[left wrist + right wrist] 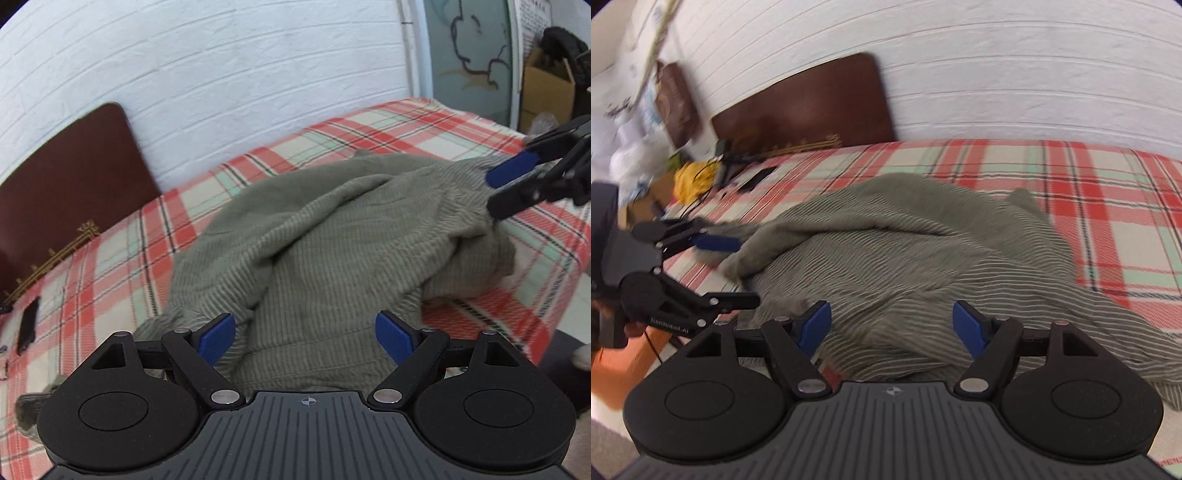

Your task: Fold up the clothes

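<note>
The green sweater point(314, 236) lies bunched on the plaid bed point(406, 129). Both hand-held grippers, left point(304, 338) and right point(892, 326), gape apart; pinch only 1 edge each.

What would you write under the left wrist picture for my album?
Open left gripper hovers over a rumpled green sweater on a plaid bed, the right gripper at its far side.

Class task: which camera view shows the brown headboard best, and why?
The right wrist view: the brown headboard stands nearly whole against the white wall, behind the plaid bed. In the left wrist view the headboard sits at the left edge, cut off by the frame.
</note>
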A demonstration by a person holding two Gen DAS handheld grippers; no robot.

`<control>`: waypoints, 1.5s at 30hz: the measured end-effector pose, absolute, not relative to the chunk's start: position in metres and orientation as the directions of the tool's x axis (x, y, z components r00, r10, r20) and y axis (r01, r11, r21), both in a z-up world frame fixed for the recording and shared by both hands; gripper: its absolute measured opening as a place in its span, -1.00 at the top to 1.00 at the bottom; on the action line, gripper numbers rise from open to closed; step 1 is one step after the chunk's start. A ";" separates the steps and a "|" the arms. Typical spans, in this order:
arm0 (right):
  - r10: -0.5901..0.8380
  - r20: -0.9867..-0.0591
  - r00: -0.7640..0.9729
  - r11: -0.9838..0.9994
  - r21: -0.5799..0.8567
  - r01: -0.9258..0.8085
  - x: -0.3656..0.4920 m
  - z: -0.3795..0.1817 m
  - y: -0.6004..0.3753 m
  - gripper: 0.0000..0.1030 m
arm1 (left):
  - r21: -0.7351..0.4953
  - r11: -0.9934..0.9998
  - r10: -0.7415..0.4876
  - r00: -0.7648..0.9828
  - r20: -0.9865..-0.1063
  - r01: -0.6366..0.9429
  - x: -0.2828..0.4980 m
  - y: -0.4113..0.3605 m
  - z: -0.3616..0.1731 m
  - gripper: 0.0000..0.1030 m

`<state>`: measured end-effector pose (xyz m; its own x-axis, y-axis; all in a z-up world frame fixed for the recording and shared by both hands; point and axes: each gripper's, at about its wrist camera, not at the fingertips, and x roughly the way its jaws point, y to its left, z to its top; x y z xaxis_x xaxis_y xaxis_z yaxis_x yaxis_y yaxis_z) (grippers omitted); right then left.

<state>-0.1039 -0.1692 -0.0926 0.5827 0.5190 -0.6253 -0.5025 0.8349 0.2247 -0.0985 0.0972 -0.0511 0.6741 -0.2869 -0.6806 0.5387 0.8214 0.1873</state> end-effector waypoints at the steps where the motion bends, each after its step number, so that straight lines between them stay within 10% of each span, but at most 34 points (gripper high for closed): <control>1: 0.518 -0.631 0.577 0.831 0.210 -0.516 -0.104 -0.094 -0.165 -0.53 | 0.176 0.820 -0.297 0.668 -0.683 0.544 -0.100 0.096 -0.051 -0.76; 9: 0.481 -0.652 0.586 0.787 0.025 -0.617 -0.108 -0.100 -0.137 -0.47 | 0.089 0.790 -0.397 0.616 -0.681 0.607 -0.102 0.074 -0.058 -0.72; 13: 0.452 -0.686 0.570 0.780 -0.005 -0.625 -0.097 -0.104 -0.130 0.37 | 0.065 0.807 -0.377 0.596 -0.709 0.586 -0.089 0.064 -0.072 0.58; 14: 0.463 -0.691 0.555 0.785 0.029 -0.619 -0.094 -0.103 -0.133 0.72 | 0.040 0.819 -0.382 0.595 -0.708 0.573 -0.086 0.066 -0.073 0.71; 17: 0.504 -0.666 0.550 0.801 0.121 -0.587 -0.086 -0.096 -0.142 0.87 | -0.004 0.844 -0.394 0.615 -0.683 0.536 -0.081 0.072 -0.068 0.86; 32: 0.483 -0.384 0.787 0.875 0.173 -0.453 -0.026 0.000 -0.170 0.91 | -0.001 0.887 -0.425 0.814 -0.395 0.462 -0.008 0.048 0.037 0.83; 37: 0.403 -0.440 0.802 0.915 0.199 -0.351 0.011 -0.021 -0.180 0.91 | -0.074 0.889 -0.434 0.779 -0.453 0.452 0.009 0.048 0.021 -0.30; 45: 0.327 -0.572 0.752 0.944 0.228 -0.237 0.046 -0.086 -0.190 0.91 | -0.107 0.880 -0.452 0.746 -0.489 0.464 -0.004 0.069 0.005 -0.50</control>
